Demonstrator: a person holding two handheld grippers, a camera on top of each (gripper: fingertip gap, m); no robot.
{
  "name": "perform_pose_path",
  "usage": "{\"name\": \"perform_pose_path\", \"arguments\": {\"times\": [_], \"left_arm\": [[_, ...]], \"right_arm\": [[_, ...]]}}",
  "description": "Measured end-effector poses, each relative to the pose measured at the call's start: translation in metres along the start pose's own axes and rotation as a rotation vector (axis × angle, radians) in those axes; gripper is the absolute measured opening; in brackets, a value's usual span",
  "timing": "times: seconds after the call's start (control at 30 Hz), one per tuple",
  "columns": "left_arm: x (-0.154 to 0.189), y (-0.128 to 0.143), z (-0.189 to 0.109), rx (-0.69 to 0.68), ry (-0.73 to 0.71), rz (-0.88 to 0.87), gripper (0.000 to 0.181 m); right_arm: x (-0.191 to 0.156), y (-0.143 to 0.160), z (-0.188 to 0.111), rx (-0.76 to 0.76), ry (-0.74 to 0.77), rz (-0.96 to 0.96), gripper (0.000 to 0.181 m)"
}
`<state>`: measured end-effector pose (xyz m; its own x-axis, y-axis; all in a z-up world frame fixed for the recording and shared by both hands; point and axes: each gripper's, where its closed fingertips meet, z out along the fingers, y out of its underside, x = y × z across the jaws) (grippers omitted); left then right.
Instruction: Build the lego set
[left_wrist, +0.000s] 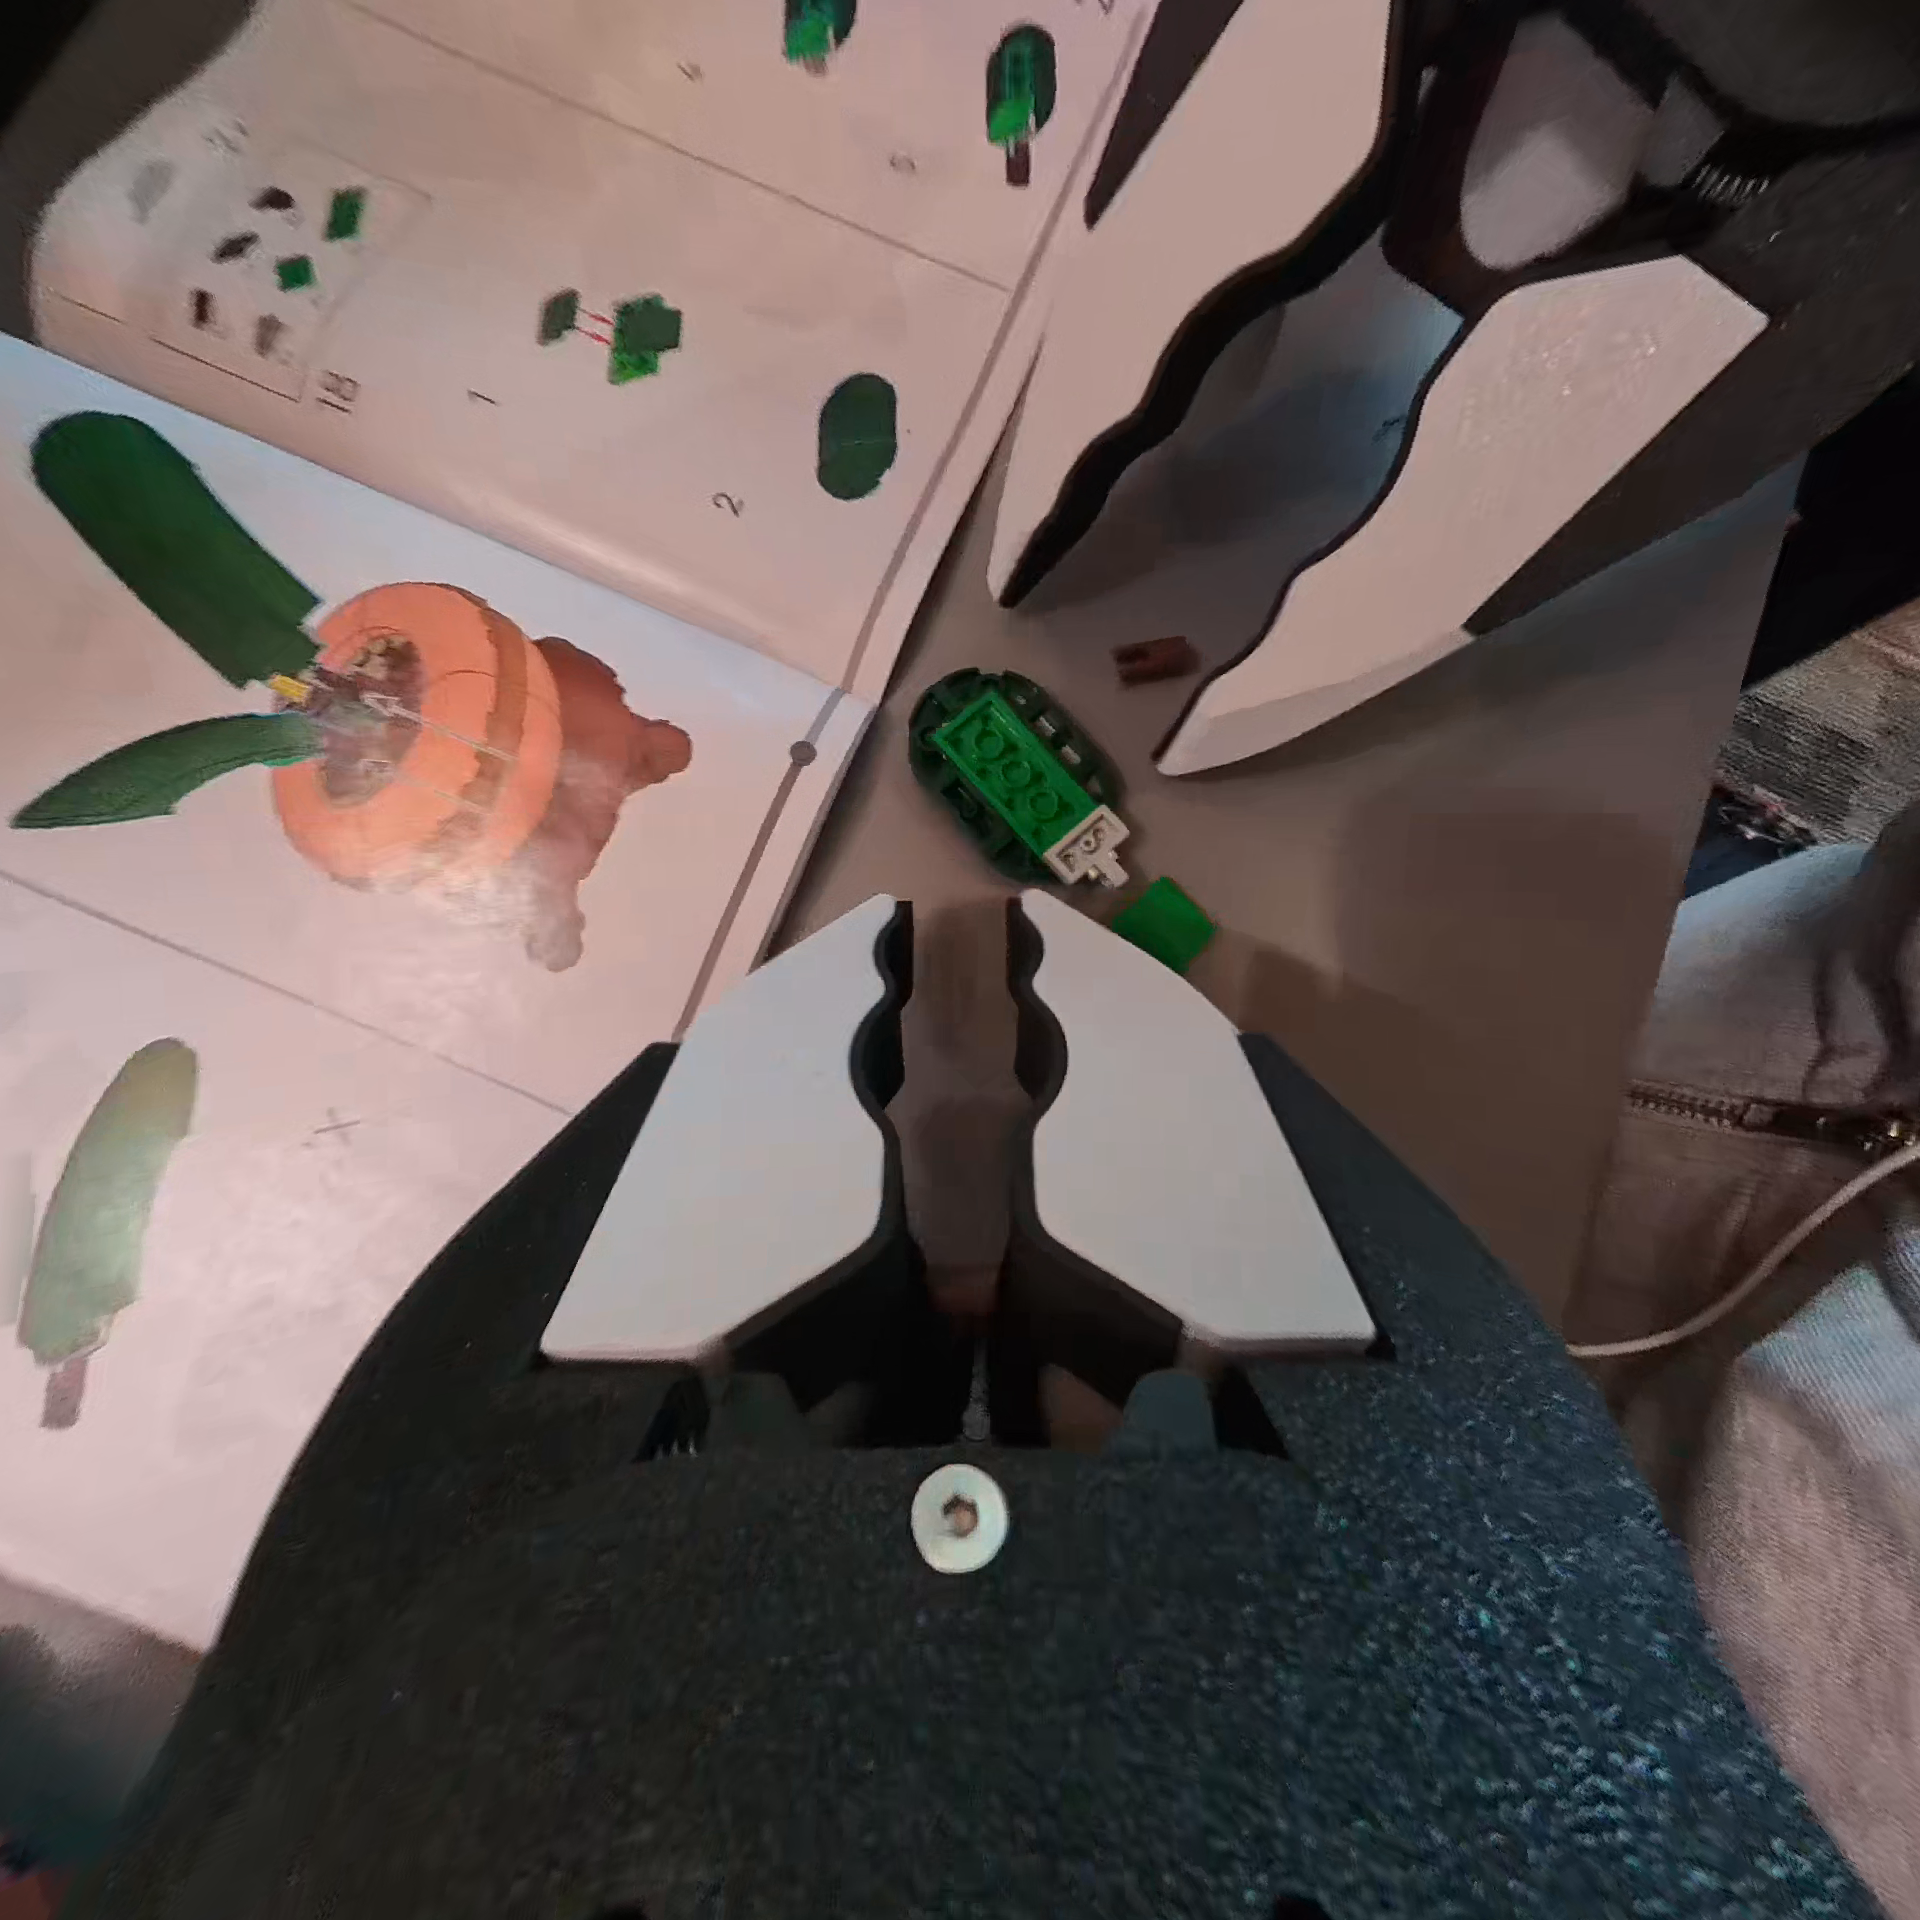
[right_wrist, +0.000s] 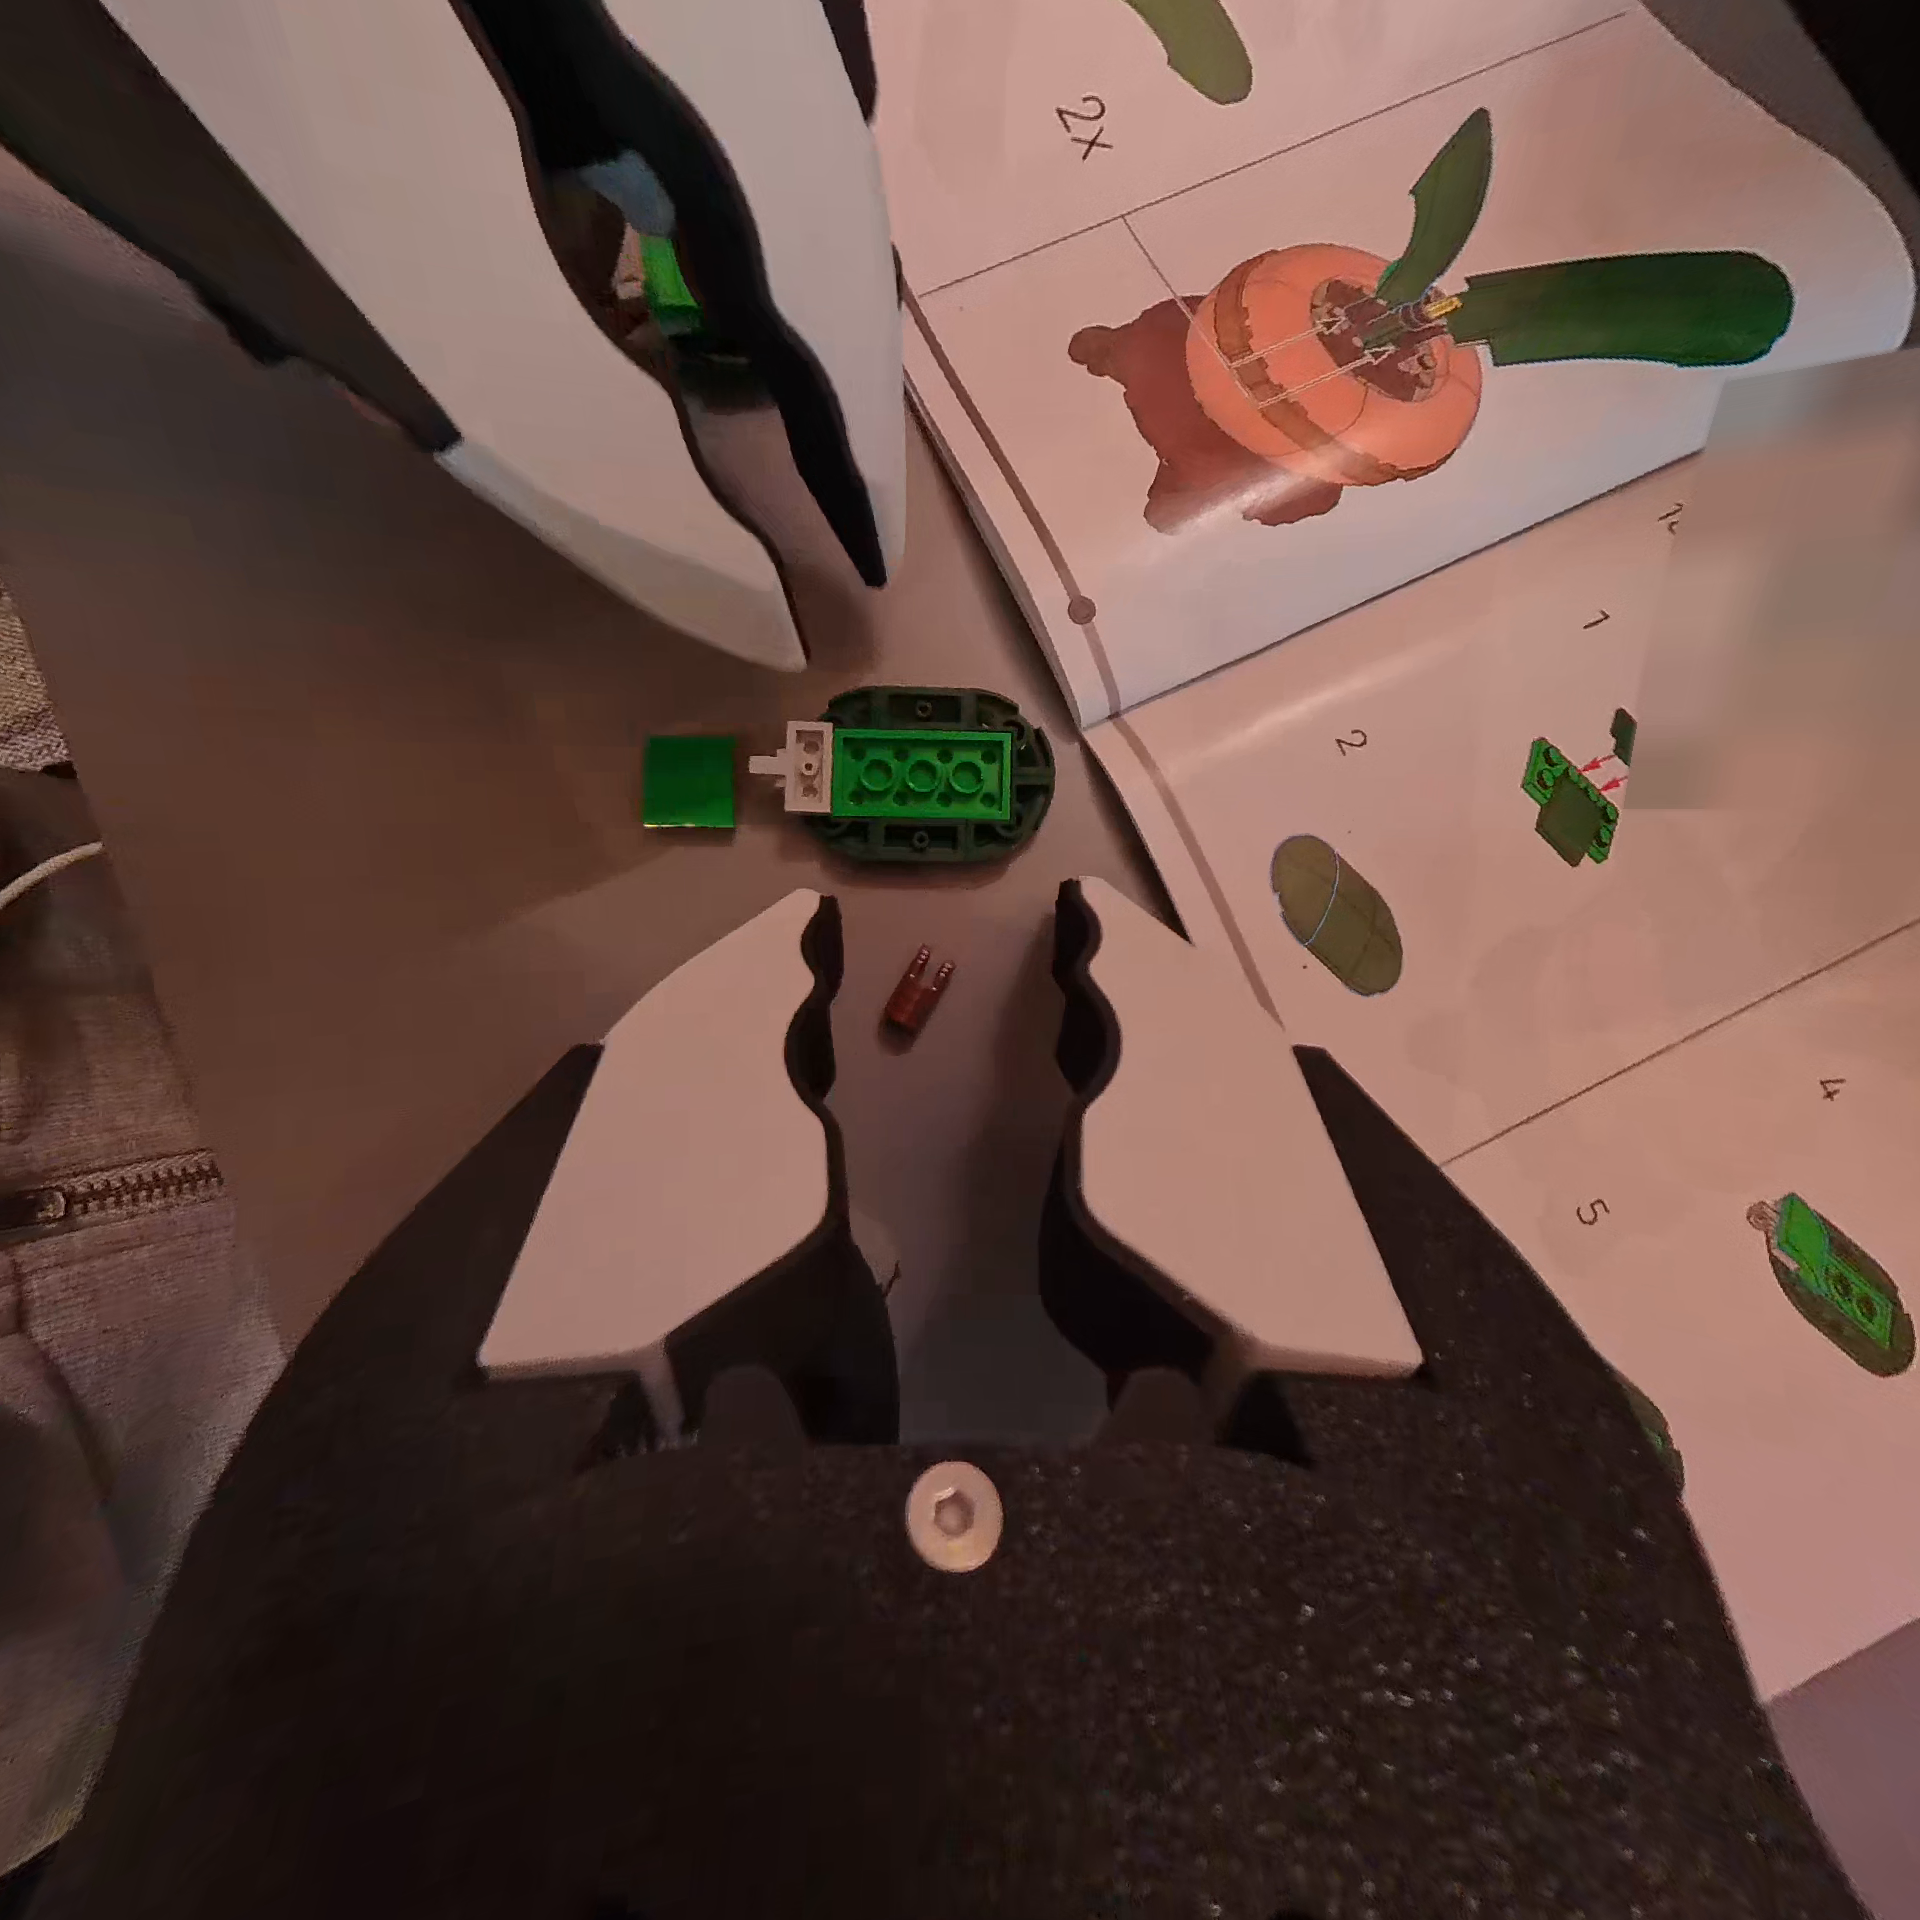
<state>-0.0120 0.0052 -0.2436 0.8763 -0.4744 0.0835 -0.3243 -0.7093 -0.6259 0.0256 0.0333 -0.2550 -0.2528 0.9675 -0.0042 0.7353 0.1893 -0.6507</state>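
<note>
Both tools spread, empty: left tool, right tool. Booklet beside green assembly; brown piece w/in right tool's gap.

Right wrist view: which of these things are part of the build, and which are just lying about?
Part of the build:
- green leaf assembly, dark oval plate with bright green brick and white piece on top
- loose green tile, just beside its white end
- small brown piece, between the open right gripper fingers
- instruction booklet, open

Lying about:
- white cable
- grey zipped clothing
</note>
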Motion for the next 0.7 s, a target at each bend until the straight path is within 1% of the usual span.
{"name": "perform_pose_path", "arguments": {"times": [0.17, 0.3, 0.43, 0.6, 0.7], "left_arm": [[0.011, 0.003, 0.01, -0.02, 0.073, -0.015, 0.021], [0.023, 0.001, 0.013, 0.001, 0.152, -0.03, 0.023], [0.026, 0.003, 0.011, 0.007, 0.158, -0.024, 0.028], [0.035, 0.007, 0.007, 0.008, 0.186, -0.027, 0.032], [0.053, 0.008, 0.007, 0.009, 0.264, -0.022, 0.03]], "right_arm": [[-0.002, -0.002, 0.005, 0.017, -0.031, -0.006, 0.036], [-0.004, -0.006, 0.008, 0.033, -0.054, -0.031, 0.036], [-0.005, -0.008, 0.009, 0.049, -0.089, -0.081, 0.036], [-0.009, -0.01, 0.01, 0.065, -0.169, -0.2, 0.036], [-0.011, -0.013, 0.012, 0.055, -0.224, -0.31, 0.035]]}}
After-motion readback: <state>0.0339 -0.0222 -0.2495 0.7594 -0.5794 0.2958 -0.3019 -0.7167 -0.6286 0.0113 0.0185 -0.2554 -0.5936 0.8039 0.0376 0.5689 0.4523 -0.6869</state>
